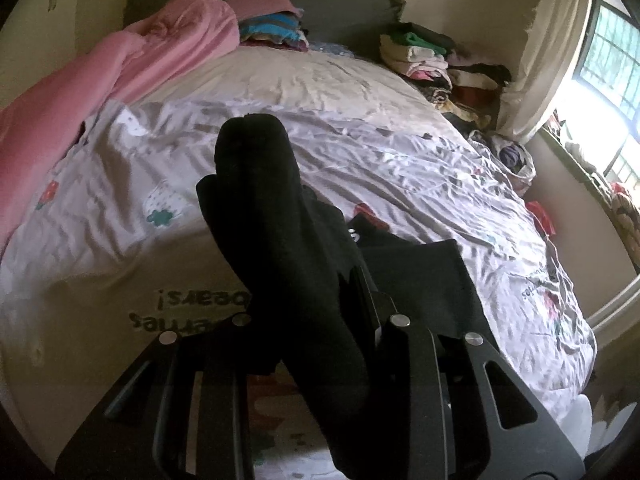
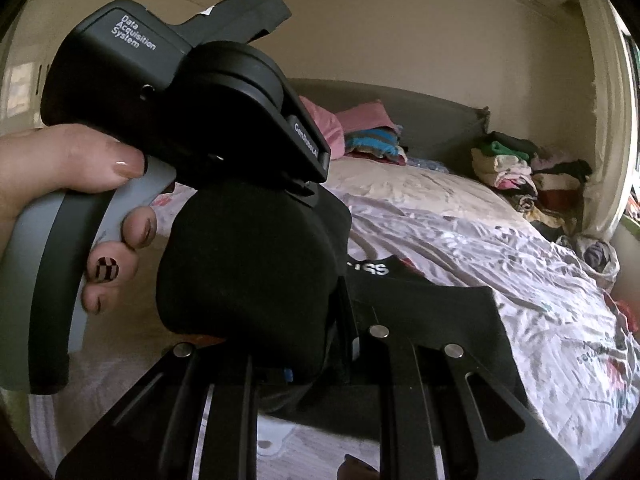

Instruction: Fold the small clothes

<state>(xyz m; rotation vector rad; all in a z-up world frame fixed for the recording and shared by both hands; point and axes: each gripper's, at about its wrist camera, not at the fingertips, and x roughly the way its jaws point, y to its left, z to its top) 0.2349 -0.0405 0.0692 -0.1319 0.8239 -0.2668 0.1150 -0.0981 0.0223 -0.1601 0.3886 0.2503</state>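
Both tongs, the left gripper (image 1: 320,280) and right gripper (image 2: 316,320), pinch one black sock (image 1: 276,216) above the bed (image 1: 360,140); a loose pinch drops it.

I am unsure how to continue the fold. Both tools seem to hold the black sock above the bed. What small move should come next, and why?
Probably lower the black fabric sock onto the wrinkled white printed bedsheet: the left tool and right tool both grip it above the sheet, where no crease can be pressed.
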